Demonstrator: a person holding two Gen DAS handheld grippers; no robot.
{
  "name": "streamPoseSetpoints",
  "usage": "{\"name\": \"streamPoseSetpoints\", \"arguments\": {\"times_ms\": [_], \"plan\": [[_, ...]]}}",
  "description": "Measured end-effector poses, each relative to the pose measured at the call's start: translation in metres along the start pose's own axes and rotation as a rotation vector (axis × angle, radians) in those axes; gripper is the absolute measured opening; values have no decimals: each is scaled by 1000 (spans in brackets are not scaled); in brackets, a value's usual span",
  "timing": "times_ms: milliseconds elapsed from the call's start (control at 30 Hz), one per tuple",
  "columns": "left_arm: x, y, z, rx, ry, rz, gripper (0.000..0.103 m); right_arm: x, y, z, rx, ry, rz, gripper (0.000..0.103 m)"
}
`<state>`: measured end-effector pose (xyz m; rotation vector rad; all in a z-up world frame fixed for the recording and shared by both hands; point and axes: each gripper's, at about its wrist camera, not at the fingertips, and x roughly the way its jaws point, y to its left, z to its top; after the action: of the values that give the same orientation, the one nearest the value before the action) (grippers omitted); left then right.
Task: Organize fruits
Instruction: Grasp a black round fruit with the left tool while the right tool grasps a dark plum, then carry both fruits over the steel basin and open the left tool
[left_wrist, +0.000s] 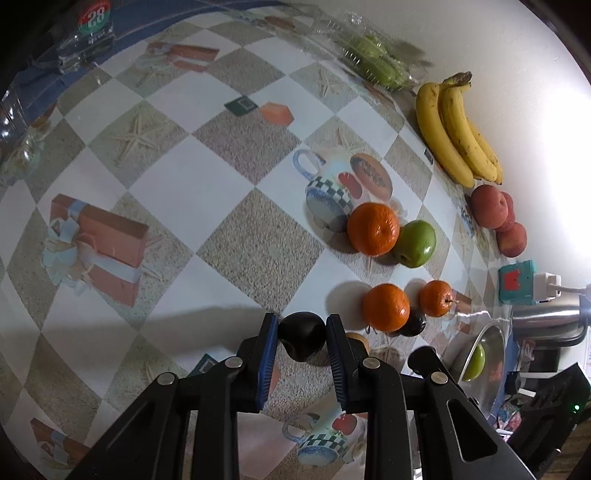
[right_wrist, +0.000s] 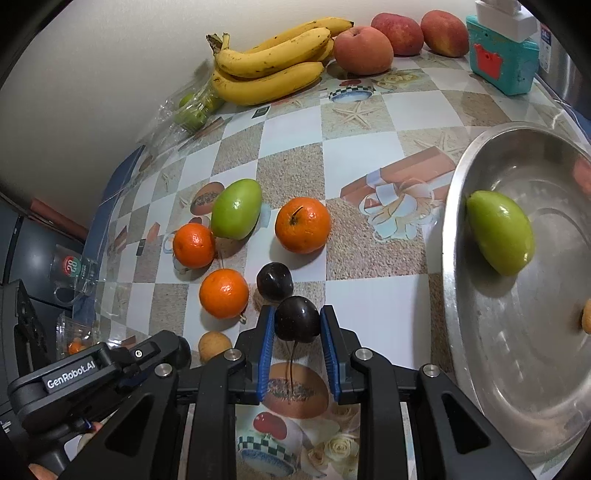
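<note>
Each gripper, left (left_wrist: 302, 341) and right (right_wrist: 297, 325), clamps a dark plum (left_wrist: 301, 339); bowl (right_wrist: 480, 332) right of them holds one green fruit (right_wrist: 500, 232), oranges (right_wrist: 303, 225) ahead remain

The left gripper (left_wrist: 302, 334) is clamping a dark plum (left_wrist: 301, 338) between its blue pads; two oranges (left_wrist: 386, 307) are sitting just right of it.

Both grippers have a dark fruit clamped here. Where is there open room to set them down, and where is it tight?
Most of the steel basin is bare, apart from the green fruit near its rim. The tablecloth between basin and oranges is open too. It is crowded by the orange cluster and along the wall with bananas and peaches.
</note>
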<state>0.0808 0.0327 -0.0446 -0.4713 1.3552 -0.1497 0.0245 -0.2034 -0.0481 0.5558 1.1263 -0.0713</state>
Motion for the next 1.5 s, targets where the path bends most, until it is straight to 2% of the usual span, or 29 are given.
{"name": "streamPoseSetpoints", "arguments": {"times_ms": [433, 700, 1067, 1500], "plan": [[-16, -11, 5, 32, -80, -27, 29, -37, -3, 1, 24, -56, 2, 26], [-16, -28, 1, 80, -100, -32, 29, -51, -16, 2, 53, -80, -24, 26], [-10, -75, -22, 227, -93, -70, 29, -76, -74, 0, 199, -134, -130, 26], [6, -150, -73, 464, -44, -131, 29, -112, -137, -8, 365, -222, -214, 26]]}}
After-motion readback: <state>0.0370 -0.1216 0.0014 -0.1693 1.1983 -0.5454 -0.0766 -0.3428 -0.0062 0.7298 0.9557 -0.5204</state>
